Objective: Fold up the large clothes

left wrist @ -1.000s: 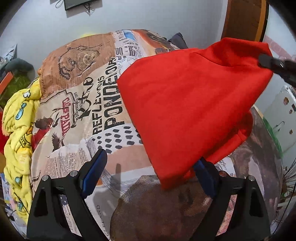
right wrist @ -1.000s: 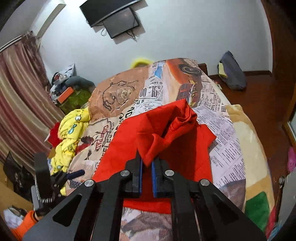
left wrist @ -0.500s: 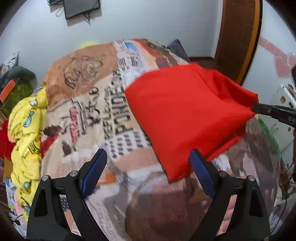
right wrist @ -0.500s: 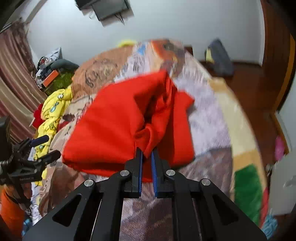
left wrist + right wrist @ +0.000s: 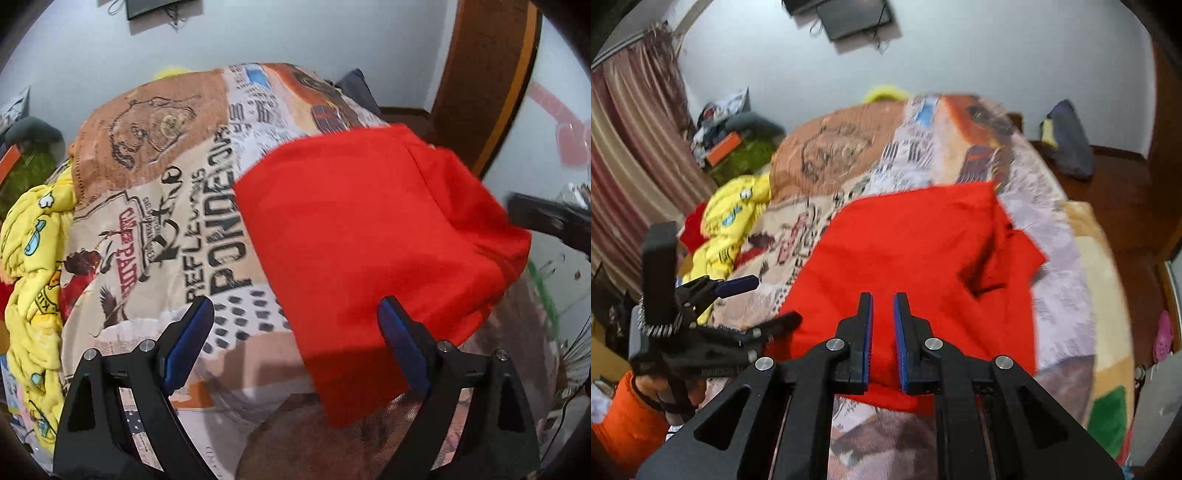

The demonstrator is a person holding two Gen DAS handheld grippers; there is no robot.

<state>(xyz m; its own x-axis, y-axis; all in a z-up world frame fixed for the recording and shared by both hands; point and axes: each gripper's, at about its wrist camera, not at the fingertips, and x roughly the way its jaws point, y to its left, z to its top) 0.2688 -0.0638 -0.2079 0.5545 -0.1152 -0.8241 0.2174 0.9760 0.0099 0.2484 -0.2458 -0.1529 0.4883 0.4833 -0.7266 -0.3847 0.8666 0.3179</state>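
A large red garment point(image 5: 369, 236) lies spread on the printed bedspread point(image 5: 155, 229), its near corner hanging toward me. My left gripper point(image 5: 293, 306) hovers open over that near edge, its right finger point(image 5: 400, 343) above the red cloth and its left one above bare bedspread. It holds nothing. In the right wrist view the red garment point(image 5: 905, 258) lies flat with a small folded flap at its right side. My right gripper point(image 5: 882, 295) is over its near edge, shut to a thin slit with no fold standing between the pads. The left gripper point(image 5: 764, 301) shows there at the left.
A crumpled yellow blanket point(image 5: 29, 266) is heaped along the bed's left side. A dark bag point(image 5: 1067, 140) sits on the wooden floor beyond the bed's far right corner. A striped curtain point(image 5: 624, 166) hangs at the left, and a brown door point(image 5: 487, 74) stands at the right.
The right gripper held a bunched fold of the red garment up in the air. It has come down, and the garment now lies flat with no fold in the jaws.
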